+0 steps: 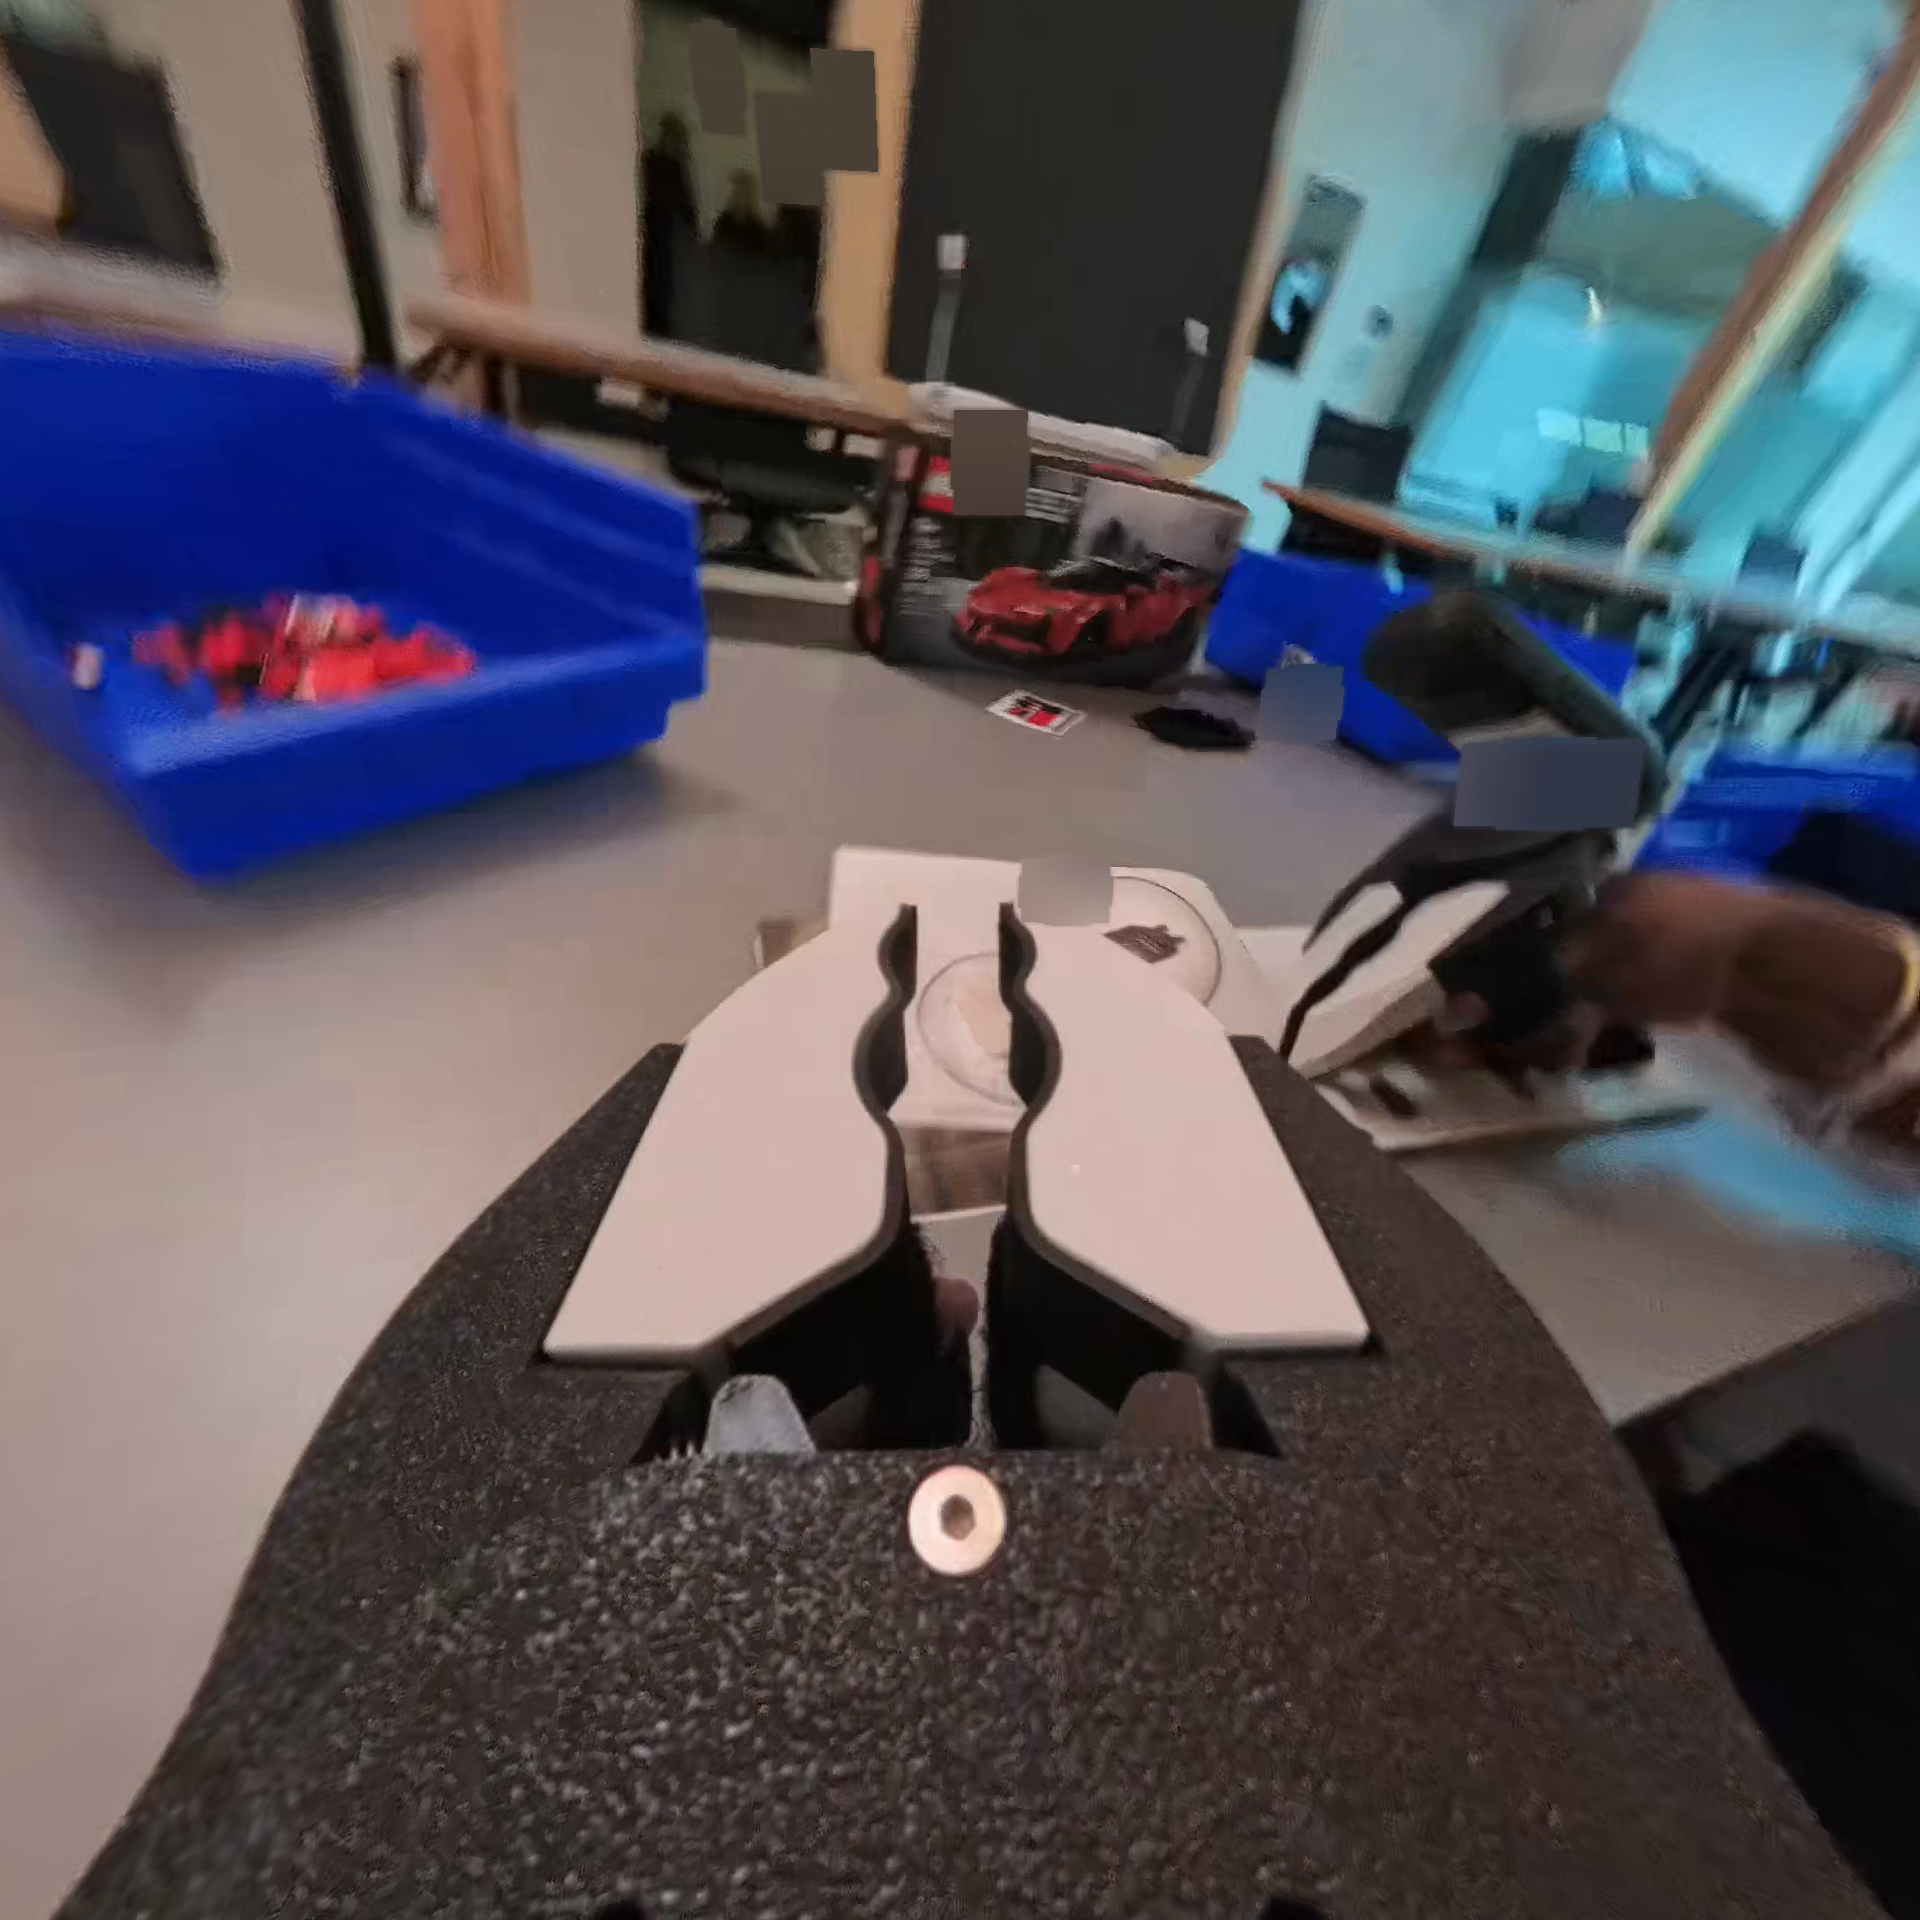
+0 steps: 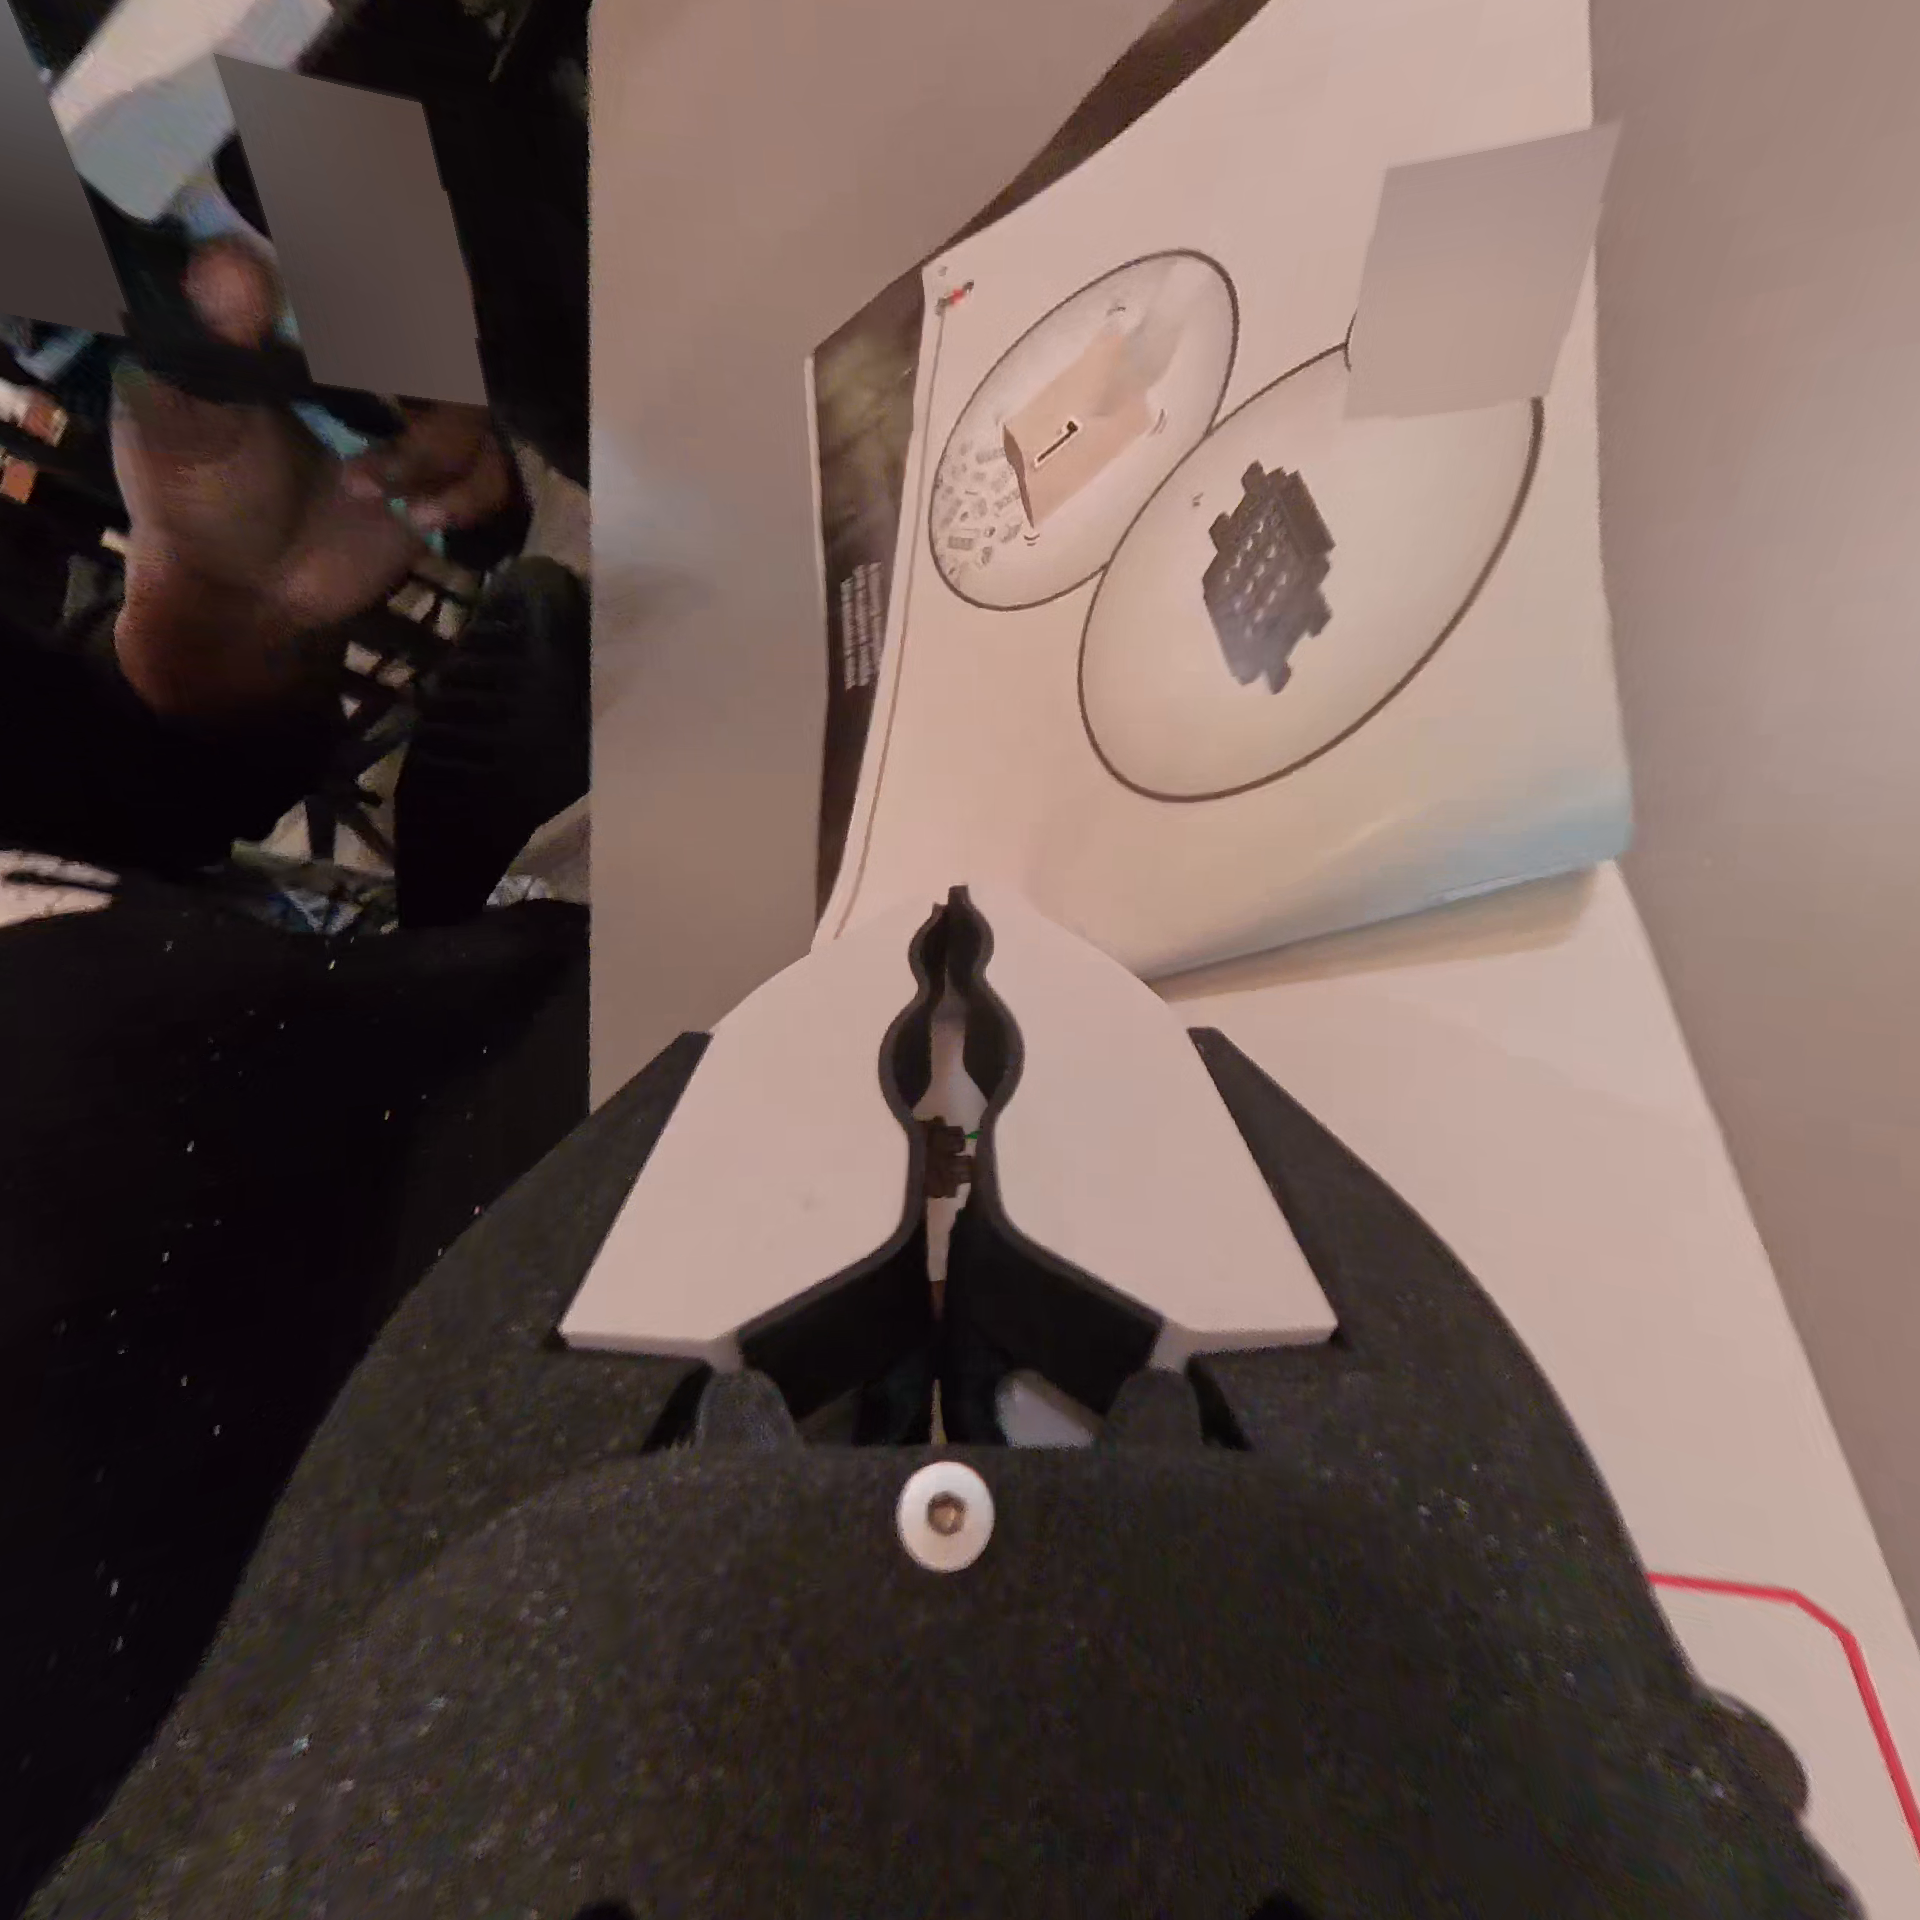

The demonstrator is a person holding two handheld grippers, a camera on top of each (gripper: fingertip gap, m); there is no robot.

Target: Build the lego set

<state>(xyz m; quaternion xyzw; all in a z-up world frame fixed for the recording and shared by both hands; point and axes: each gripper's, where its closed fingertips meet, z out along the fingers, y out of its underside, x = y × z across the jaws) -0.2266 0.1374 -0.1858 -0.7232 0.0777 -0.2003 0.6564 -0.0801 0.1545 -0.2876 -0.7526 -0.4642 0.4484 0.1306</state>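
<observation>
The big grey surface (image 1: 312,1039) fills most of the left wrist view. On it, at about ten o'clock, sits a big blue bin (image 1: 416,748) with a pile of small red pieces (image 1: 301,655) inside. At about twelve o'clock, farther back, stands a box with a red car picture (image 1: 1049,592). More blue bins (image 1: 1320,623) sit at about two o'clock. A small card (image 1: 1036,713) and a small black piece (image 1: 1193,724) lie on the surface just in front of the box.

An open booklet (image 2: 1299,675) lies on the surface. Its page shows two drawn ovals, one with a black brick shape in it. In the right wrist view the page curves up from the surface.

The left claw (image 1: 959,920) hangs over the booklet with its tips apart. The page shows through the gap, and nothing is between the tips. It is let go.

The right claw (image 2: 957,899) is clenched, with its tips together at the near edge of the booklet page. It looks like the tips pinch the page edge, but the picture is too blurry to be sure. In the left wrist view this claw sits at about three o'clock, down on the booklet, with a hand (image 1: 1662,966) around its handle.

A red line (image 2: 1829,1652) runs across the paper at about four o'clock in the right wrist view.
</observation>
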